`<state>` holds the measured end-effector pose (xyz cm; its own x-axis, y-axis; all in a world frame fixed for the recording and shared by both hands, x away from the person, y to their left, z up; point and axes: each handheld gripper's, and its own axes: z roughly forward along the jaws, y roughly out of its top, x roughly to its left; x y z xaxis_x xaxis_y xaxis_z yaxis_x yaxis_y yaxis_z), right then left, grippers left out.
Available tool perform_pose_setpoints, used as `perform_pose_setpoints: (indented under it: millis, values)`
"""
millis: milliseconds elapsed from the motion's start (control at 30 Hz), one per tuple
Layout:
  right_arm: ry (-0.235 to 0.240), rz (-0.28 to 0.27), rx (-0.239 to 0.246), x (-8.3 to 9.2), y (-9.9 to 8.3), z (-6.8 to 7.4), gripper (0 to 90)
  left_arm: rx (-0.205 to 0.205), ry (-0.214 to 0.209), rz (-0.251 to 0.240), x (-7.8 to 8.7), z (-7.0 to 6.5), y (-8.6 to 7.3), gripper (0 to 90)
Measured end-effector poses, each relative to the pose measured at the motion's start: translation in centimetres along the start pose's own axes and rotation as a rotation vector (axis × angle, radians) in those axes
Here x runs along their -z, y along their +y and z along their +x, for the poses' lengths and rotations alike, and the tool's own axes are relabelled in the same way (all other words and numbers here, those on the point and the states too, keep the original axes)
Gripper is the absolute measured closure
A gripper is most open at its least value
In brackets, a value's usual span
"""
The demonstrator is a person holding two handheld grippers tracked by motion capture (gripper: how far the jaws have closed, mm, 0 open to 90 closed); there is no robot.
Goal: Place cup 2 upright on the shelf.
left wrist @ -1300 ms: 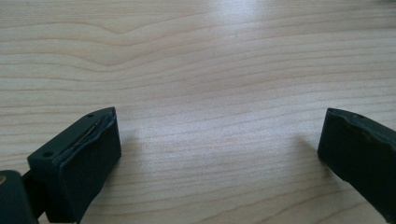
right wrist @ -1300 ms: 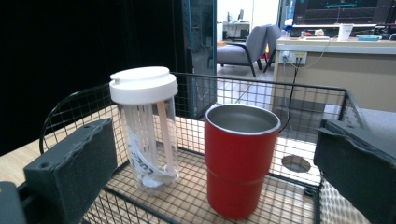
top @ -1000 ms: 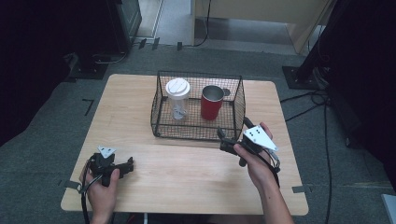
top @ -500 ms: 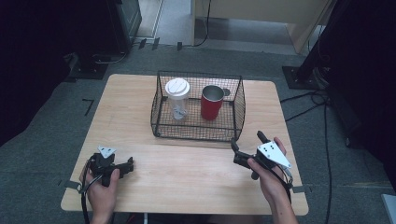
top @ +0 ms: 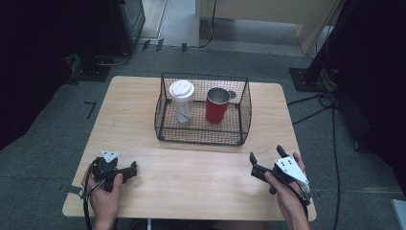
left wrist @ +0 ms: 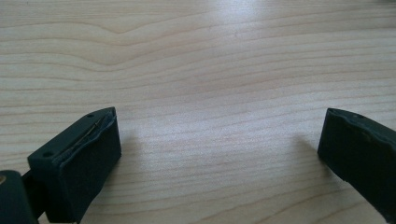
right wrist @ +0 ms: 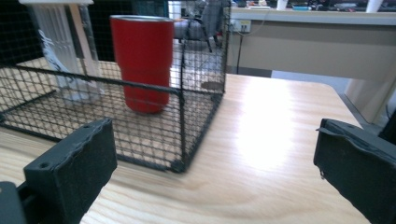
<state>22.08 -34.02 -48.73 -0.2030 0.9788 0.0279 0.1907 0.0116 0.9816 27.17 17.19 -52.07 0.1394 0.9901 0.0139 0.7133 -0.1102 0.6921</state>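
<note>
A black wire basket point(top: 202, 139) point(right wrist: 180, 93) stands at the middle back of the wooden table point(top: 191, 167). Inside it are a red metal cup point(top: 218, 105) point(right wrist: 142, 60) on the right and a clear cup with a white lid point(top: 181, 100) point(right wrist: 63, 51) on the left, both upright. My right gripper point(top: 265, 160) point(right wrist: 215, 163) rests open near the table's front right, apart from the basket and pointing at its near right corner. My left gripper point(top: 131, 170) point(left wrist: 217, 154) lies open at the front left, over bare wood, with nothing between its jaws.
The table sits on grey carpet with cables point(top: 311, 103) on the floor at the right. Dark equipment stands point(top: 103, 62) are at the back left and back right. A light wooden counter point(right wrist: 317, 37) stands beyond the table.
My right gripper has drawn back from the basket's front right corner toward the table's front right edge and lowered. The left gripper has stayed put.
</note>
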Motion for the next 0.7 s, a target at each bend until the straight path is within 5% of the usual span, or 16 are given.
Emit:
perform_pose_setpoints:
  millis: [700]
  values:
    - [-0.150, 0.094, -0.013, 2.2, -3.6, -4.1, 0.0, 0.000, 0.000, 0.000, 0.0, 0.0, 0.0, 0.0]
